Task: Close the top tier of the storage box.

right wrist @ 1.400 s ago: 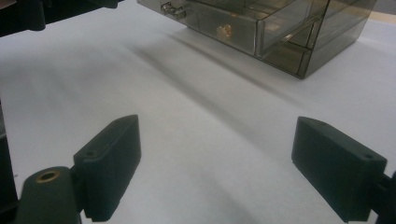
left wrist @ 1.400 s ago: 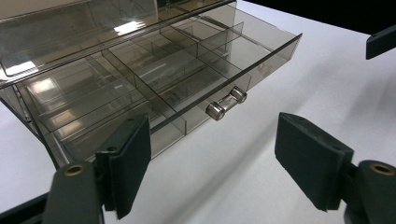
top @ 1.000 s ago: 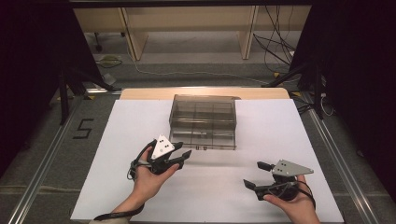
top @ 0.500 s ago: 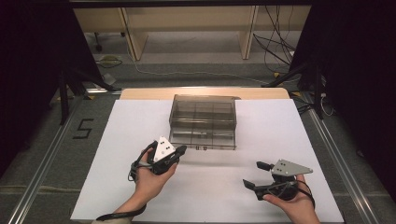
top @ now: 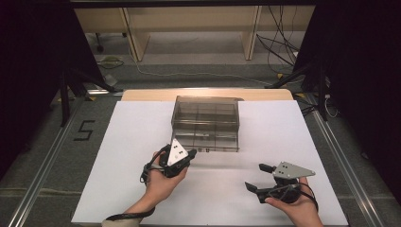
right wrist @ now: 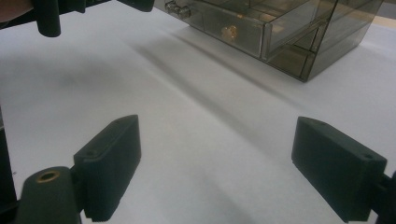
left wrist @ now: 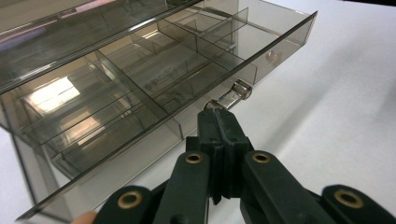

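Observation:
A smoky clear plastic drawer cabinet (top: pixel 205 120) stands at the middle of the white table sheet. One drawer (left wrist: pixel 140 79), split into several empty compartments, stands partly pulled out toward me. My left gripper (top: pixel 193 152) is at the drawer's front; its jaws have just closed and are pinched together (left wrist: pixel 218 113) on the near end of the small clear handle (left wrist: pixel 236 90). My right gripper (top: pixel 255 176) rests low at the front right, apart from the cabinet, jaws wide open (right wrist: pixel 215 158) over bare sheet.
The white sheet (top: pixel 123 156) covers the table out to its front edge. A wooden strip (top: pixel 146 94) runs behind the cabinet. Metal rails (top: pixel 45 165) flank the table, and cables lie on the floor beyond (top: pixel 279 52).
The left gripper's jaws, apart a second ago, have closed at the drawer's front, and the hand has edged toward the cabinet. The right gripper has stayed put.

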The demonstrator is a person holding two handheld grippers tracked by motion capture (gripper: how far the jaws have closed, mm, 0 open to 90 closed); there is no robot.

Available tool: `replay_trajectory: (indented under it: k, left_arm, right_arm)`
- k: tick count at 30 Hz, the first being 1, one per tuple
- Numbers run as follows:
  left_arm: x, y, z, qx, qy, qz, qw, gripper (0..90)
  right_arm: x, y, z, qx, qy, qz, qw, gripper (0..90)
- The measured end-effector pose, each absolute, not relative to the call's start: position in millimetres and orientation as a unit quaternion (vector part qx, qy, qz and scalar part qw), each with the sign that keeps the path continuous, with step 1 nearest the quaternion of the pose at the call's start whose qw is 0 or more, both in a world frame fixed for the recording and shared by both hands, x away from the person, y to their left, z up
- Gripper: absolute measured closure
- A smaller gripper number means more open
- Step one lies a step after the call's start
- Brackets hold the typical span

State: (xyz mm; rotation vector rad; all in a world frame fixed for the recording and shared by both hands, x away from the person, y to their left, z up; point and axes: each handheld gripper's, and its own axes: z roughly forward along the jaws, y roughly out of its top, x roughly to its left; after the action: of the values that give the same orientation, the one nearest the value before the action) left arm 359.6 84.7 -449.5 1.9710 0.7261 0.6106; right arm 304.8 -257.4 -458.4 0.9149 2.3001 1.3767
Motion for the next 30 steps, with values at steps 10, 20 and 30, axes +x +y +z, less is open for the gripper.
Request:
replay_trajectory:
  k: [10,20,30]
  left_arm:
    - [366.6,81.3,-453.7,0.803,0.297,0.251,0.451,89.7]
    - [369.8,77.6,-455.6,0.805,0.294,0.255,0.447,89.8]
    - [373.9,77.2,-455.2,0.806,0.289,0.261,0.445,89.7]
  right_arm:
    - [305.1,-258.0,-459.0,0.321,0.801,0.481,0.152,16.3]
    - [305.3,-257.8,-459.2,0.321,0.801,0.482,0.152,16.3]
    - [304.9,-257.7,-458.8,0.321,0.802,0.48,0.152,16.4]
